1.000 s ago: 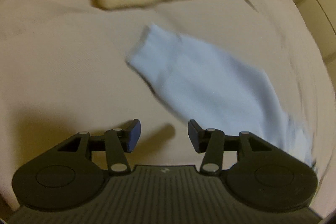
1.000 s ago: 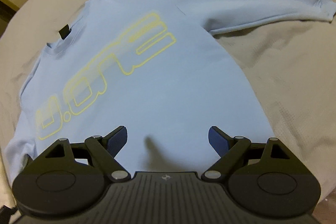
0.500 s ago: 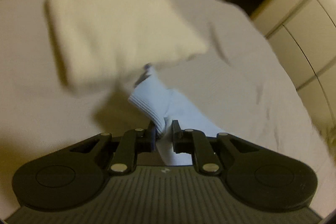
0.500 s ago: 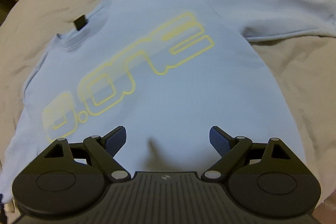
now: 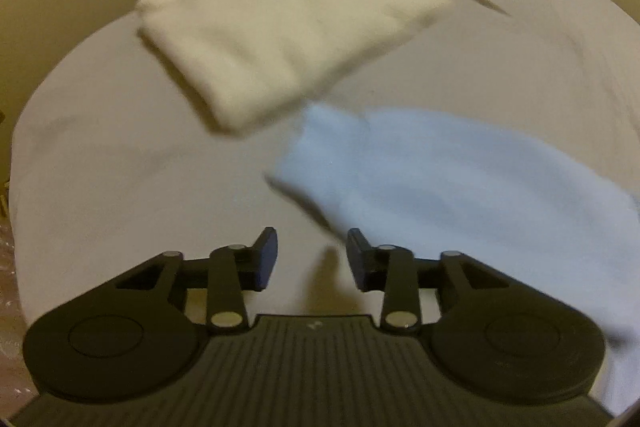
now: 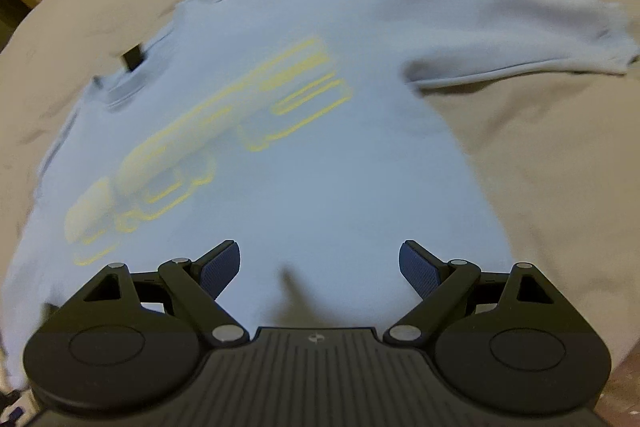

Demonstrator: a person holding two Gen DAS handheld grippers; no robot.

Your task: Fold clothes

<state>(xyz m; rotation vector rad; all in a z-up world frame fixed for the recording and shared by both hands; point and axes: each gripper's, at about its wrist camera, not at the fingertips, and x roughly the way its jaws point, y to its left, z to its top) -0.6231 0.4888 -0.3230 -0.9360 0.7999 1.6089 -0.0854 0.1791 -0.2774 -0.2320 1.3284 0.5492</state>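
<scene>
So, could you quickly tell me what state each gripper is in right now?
Left gripper: open, holding nothing; the light blue sleeve lies just ahead.
Right gripper: open wide, empty, over the light blue sweatshirt.

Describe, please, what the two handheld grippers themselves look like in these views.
Both look alike: the left gripper and right gripper have a black ribbed body with a small pale logo, two round black discs at the sides, black linkage arms with silver pivot pins, and dark blue textured pads on the fingers. No cables, hands or sleeves are visible.
</scene>
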